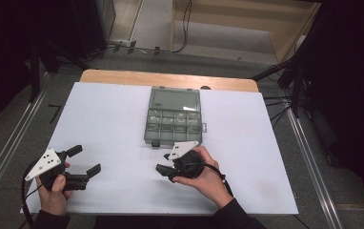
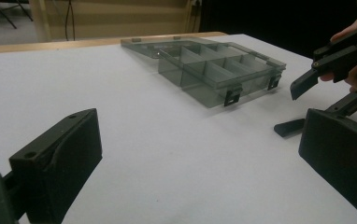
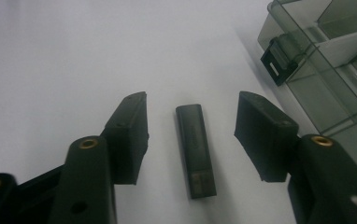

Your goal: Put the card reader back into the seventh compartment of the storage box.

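Smoky grey plastic makes up the compartment box (image 1: 174, 119), which lies open near the middle of the white sheet (image 1: 113, 119) covering the table, its lid folded back toward the far edge and its row of small divided cells facing up. In the left gripper view the box (image 2: 214, 70) sits well ahead, its two dark latches hanging on the near wall.

Just in front of the box, on the person's side, the right gripper (image 1: 166, 168) is held low over the sheet in the right hand (image 1: 204, 176). Its jaws stand wide apart with nothing between them gripped. In the right gripper view a small dark stick (image 3: 195, 149), shaped like a flash drive, lies flat on the sheet between the two jaws, touching neither, with its long side running along them; the box corner with one latch (image 3: 279, 58) shows at the upper right. In the left gripper view the same stick (image 2: 289, 127) lies on the sheet below the right gripper (image 2: 307, 81).

Well apart at the near left, the left gripper (image 1: 85, 161) is held in the left hand (image 1: 55, 191), jaws spread wide and holding nothing, pointing across the sheet toward the right gripper
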Available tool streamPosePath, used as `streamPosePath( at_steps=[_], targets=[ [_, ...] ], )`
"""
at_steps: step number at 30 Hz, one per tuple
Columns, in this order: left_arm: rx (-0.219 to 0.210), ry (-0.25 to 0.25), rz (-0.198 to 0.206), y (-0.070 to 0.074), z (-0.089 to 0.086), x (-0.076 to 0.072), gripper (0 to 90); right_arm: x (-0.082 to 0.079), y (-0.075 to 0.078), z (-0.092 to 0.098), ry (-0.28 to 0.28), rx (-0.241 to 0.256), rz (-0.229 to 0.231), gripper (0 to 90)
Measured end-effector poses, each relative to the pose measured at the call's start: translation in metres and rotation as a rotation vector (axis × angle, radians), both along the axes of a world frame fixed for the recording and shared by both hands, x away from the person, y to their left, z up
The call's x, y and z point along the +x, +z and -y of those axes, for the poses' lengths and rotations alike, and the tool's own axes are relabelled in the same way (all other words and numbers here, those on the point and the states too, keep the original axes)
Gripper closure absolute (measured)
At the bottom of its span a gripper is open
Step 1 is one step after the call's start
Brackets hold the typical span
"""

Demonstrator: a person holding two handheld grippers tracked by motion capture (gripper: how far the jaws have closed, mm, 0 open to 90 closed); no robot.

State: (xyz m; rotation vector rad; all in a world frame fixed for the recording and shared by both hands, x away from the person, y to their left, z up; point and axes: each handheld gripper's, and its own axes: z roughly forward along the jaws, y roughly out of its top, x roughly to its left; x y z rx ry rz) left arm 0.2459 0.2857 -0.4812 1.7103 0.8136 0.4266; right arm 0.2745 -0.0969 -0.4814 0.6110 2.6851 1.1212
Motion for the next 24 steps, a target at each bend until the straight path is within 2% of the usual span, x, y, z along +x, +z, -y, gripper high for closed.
streamPosePath(
  at_steps=[8, 13, 16, 21, 24],
  targets=[
    [-0.006, 0.002, -0.003, 0.000, 0.000, 0.000, 0.0, 0.005, -0.005, -0.002, 0.033, -0.043, -0.027, 55.1],
    [-0.006, 0.002, -0.003, 0.000, 0.000, 0.000, 0.0, 0.006, -0.008, -0.004, 0.052, -0.074, -0.051, 58.8],
    [-0.005, 0.001, -0.003, 0.000, 0.000, 0.000, 0.0, 0.007, -0.010, -0.004, 0.056, -0.075, -0.067, 60.4],
    [0.002, -0.001, -0.002, 0.000, 0.001, 0.000, 0.0, 0.011, -0.013, -0.003, 0.062, -0.072, -0.064, 62.4],
    [0.002, -0.001, -0.002, 0.000, 0.001, 0.000, 0.0, 0.011, -0.016, -0.005, 0.058, -0.091, -0.060, 63.9]
  ],
)
